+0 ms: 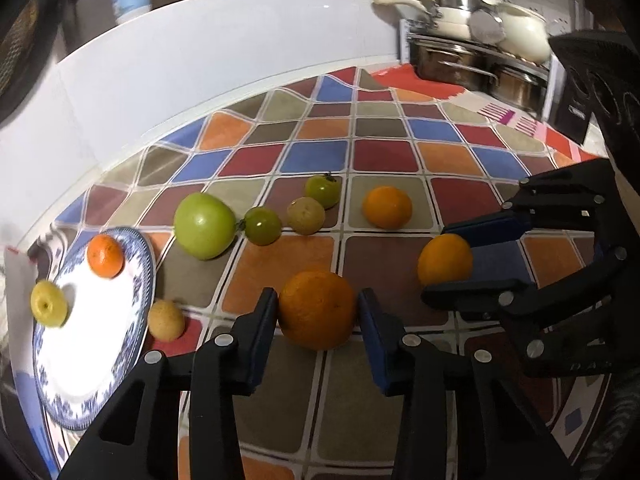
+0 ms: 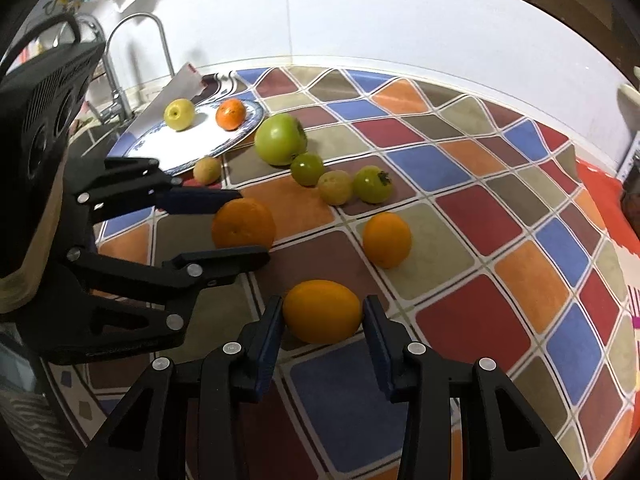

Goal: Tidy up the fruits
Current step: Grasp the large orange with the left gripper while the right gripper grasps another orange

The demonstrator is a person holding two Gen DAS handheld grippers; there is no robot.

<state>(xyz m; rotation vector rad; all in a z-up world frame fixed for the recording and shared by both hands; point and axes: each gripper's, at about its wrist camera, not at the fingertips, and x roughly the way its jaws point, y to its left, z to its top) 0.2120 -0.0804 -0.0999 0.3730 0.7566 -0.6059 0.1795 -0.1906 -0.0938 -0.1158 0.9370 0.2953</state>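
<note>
My left gripper (image 1: 318, 314) is closed around a large orange (image 1: 317, 309) that rests on the checkered tablecloth; both pads touch its sides. It also shows in the right wrist view (image 2: 243, 224). My right gripper (image 2: 323, 316) is closed around a yellow-orange fruit (image 2: 322, 310), seen in the left wrist view too (image 1: 445, 259). A third orange (image 1: 387, 207) lies free beyond. A blue-and-white plate (image 1: 92, 360) at the left holds a small orange (image 1: 105, 255) and a yellow apple (image 1: 49, 303).
A big green apple (image 1: 204, 225), two green tomatoes (image 1: 263, 225) (image 1: 323, 191) and two brownish fruits (image 1: 306, 215) (image 1: 166, 320) lie on the cloth. Pots and pans (image 1: 472, 56) stand at the back right. A faucet (image 2: 116, 60) and sink are left of the plate.
</note>
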